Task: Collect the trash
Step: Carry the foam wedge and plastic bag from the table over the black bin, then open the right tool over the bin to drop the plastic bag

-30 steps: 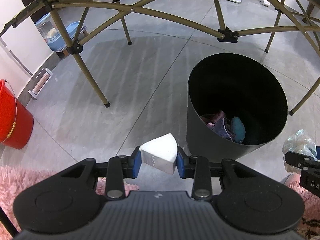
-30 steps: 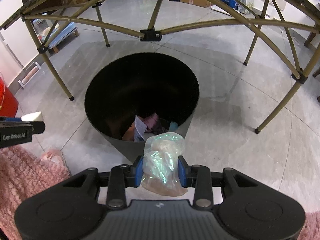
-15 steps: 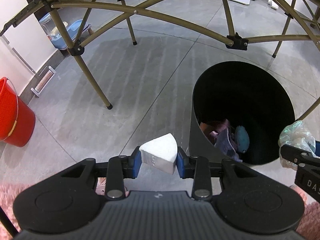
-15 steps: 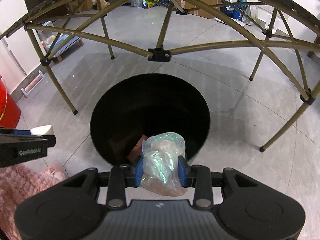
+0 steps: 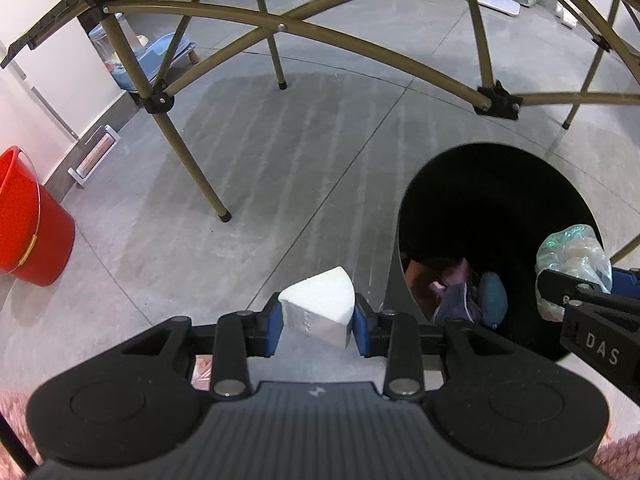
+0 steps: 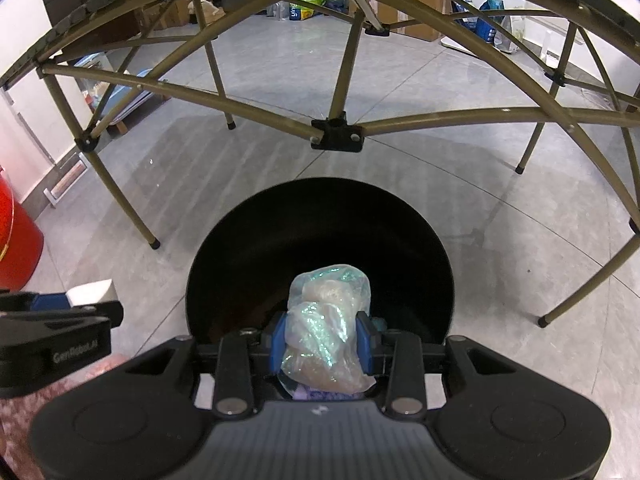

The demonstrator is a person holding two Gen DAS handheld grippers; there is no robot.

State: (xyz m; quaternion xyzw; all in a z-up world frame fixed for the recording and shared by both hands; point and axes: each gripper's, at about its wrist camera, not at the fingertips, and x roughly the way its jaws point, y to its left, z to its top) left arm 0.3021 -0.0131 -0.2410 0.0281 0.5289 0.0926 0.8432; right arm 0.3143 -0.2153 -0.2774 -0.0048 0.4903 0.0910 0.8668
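My right gripper (image 6: 322,344) now hangs directly over the mouth of the black trash bin (image 6: 256,248), its fingers (image 6: 278,342) clamped on a crumpled clear plastic bag (image 6: 326,332) with a greenish shimmer. A second ago the bin stood ahead of this bag, most of its opening free in front; now the bag covers the near part of the dark opening and the near rim has slipped under my gripper body. I judge that the bag would fall inside if I let go.

My left gripper (image 5: 316,322) is closed on a white wedge-shaped piece of foam (image 5: 320,306), pinched between its blue pads. It has drawn closer to the bin too, yet the wedge hangs over the grey floor (image 5: 260,168), just beside the bin's left wall, not above the opening. Earlier the bin sat farther up and away in that view; now its rim (image 5: 400,240) runs right next to my fingers, and I look more steeply down onto the trash (image 5: 456,296) already lying at the bottom. The left hand, I think, needs a further shift toward the bin before its release.
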